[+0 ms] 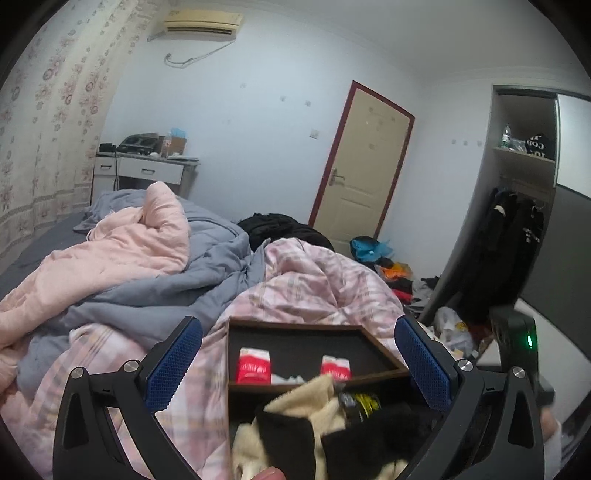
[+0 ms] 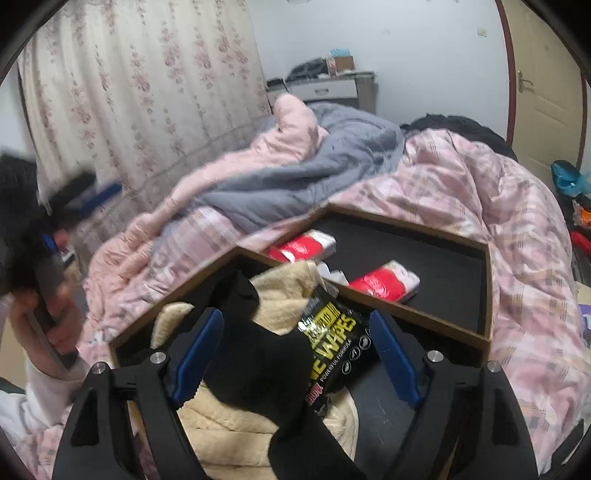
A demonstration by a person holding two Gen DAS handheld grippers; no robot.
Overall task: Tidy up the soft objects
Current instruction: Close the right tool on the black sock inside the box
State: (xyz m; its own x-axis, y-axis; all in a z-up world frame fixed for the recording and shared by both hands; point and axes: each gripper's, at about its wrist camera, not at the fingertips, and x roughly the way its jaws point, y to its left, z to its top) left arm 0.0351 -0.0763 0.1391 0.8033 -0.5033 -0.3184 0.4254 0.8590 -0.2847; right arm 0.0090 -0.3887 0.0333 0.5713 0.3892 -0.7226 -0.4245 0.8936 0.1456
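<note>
Resting on rumpled plaid quilt (image 2: pixel 517 229): dark wooden divided tray (image 2: pixel 489 288). Near compartment heaped with fluffy cream fabric (image 2: pixel 236 424), matte black sock (image 2: pixel 258 354), glossy wipes packet (image 2: pixel 332 343). Right gripper (image 2: pixel 295 354) spread, straddling heap, pads apart from it. Left gripper (image 1: pixel 299 362) released, empty. Tissue packs (image 2: pixel 384 282) in far compartment. Heap's bottom hidden.

A lived-in home bedroom is showing here: rumpled quilts (image 1: pixel 155 266) are lying across the bed (image 1: pixel 44 236), a floral curtain (image 1: pixel 55 122) is hanging, an air conditioner (image 1: pixel 202 23) is sitting high, and clothes are hanging in an open wardrobe (image 1: pixel 517 229).
</note>
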